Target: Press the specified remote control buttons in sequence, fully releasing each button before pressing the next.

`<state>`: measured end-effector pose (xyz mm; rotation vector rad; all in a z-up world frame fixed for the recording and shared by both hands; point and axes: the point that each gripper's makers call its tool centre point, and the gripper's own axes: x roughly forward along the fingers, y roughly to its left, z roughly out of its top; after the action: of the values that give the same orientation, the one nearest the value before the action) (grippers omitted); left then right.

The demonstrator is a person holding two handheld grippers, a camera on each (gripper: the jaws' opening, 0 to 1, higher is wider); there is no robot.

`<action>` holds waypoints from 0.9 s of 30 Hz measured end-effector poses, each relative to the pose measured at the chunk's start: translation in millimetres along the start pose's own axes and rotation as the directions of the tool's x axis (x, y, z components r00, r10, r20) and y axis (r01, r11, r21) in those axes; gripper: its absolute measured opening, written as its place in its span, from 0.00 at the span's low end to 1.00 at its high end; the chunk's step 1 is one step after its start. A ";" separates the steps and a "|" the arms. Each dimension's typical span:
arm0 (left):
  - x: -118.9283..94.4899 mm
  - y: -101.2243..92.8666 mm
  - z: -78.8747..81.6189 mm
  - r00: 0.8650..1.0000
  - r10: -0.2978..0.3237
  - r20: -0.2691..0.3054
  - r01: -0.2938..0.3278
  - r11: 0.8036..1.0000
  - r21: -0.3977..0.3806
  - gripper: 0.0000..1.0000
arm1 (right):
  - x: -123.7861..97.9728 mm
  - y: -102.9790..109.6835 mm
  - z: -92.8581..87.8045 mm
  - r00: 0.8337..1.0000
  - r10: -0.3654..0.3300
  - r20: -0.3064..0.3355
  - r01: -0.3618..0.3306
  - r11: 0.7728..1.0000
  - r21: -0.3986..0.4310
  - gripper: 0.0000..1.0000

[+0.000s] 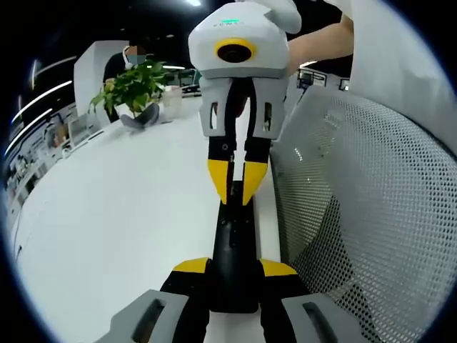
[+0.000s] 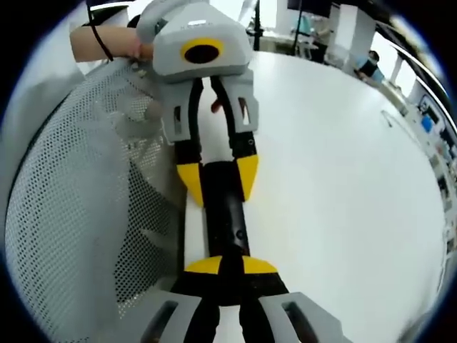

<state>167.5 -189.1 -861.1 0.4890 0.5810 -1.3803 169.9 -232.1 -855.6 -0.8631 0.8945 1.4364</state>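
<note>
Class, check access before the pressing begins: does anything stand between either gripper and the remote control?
Nothing visible does. The left gripper clamps one end of the black remote control, and the right gripper has its shut tips on the other end.

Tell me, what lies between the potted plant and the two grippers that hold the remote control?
In the left gripper view, only bare white table lies between the potted plant and the remote control, held by the left gripper and the right gripper.

Two close, opposed views — shared remote (image 1: 233, 250) and table (image 1: 114, 214).
</note>
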 end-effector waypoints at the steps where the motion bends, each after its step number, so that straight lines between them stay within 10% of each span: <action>1: 0.0 0.0 0.0 1.000 0.000 0.000 0.000 1.000 0.000 0.25 | 0.7 0.1 0.6 1.000 0.004 -0.011 -0.004 1.000 -0.002 0.05; 5: 0.2 -0.1 0.3 1.000 -0.003 -0.001 0.003 1.000 0.002 0.25 | 2.6 1.0 -0.7 0.994 0.007 -0.110 -0.016 0.996 -0.087 0.05; 16: 0.0 0.0 0.3 1.000 0.000 -0.001 0.000 1.000 0.001 0.25 | -1.1 -0.1 -1.4 1.000 -0.022 0.001 0.022 1.000 -0.002 0.05; 27: 0.2 0.0 0.3 1.000 -0.001 -0.003 0.001 1.000 0.002 0.25 | -2.0 0.4 -5.1 0.997 -0.069 -0.045 0.067 0.997 -0.043 0.06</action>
<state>167.5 -189.5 -861.0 0.4930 0.5825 -1.3816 169.7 -237.6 -856.0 -0.9523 0.8644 1.3850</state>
